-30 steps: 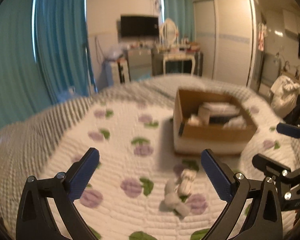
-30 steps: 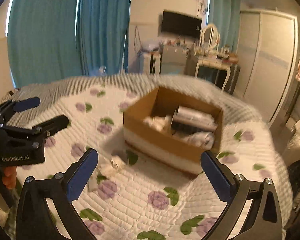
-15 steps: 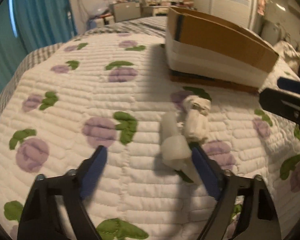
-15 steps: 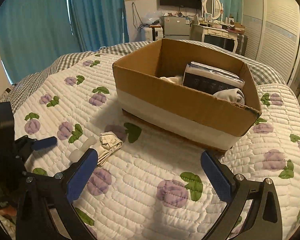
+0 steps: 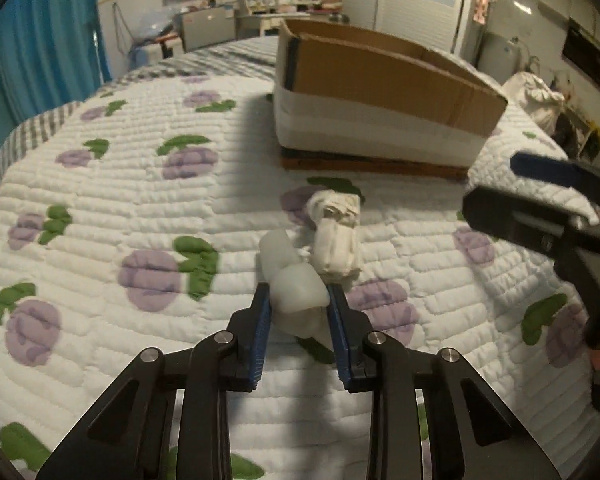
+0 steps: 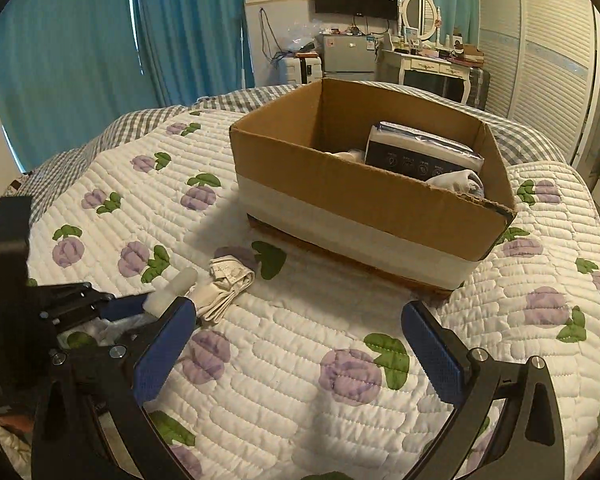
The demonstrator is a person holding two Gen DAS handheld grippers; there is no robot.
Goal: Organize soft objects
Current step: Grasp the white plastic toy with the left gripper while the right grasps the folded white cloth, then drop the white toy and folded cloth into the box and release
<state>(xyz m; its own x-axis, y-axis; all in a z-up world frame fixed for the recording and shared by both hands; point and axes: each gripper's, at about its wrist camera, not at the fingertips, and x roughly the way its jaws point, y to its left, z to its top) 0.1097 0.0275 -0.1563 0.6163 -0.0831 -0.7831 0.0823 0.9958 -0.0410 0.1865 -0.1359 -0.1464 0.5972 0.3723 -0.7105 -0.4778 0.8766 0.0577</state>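
My left gripper point(image 5: 298, 300) is shut on a soft white roll point(image 5: 290, 276) lying on the quilt; it also shows in the right wrist view point(image 6: 172, 292). A folded white cloth bundle point(image 5: 336, 236) lies just right of it, also seen in the right wrist view point(image 6: 226, 284). A cardboard box point(image 6: 364, 196) with a white band stands beyond, holding a dark packet point(image 6: 420, 156) and white cloth items. My right gripper point(image 6: 296, 344) is open and empty above the quilt in front of the box; its fingers show at the right of the left wrist view point(image 5: 540, 200).
The bed has a white quilt point(image 6: 300, 360) with purple flowers and a grey checked blanket point(image 6: 100, 148) at its far edge. Blue curtains point(image 6: 100, 40), a dresser point(image 6: 432, 68) and a wardrobe point(image 6: 540, 60) stand behind the bed.
My left gripper came down to the quilt and closed on the soft white roll. My right gripper dropped lower and closer to the box and stayed open.
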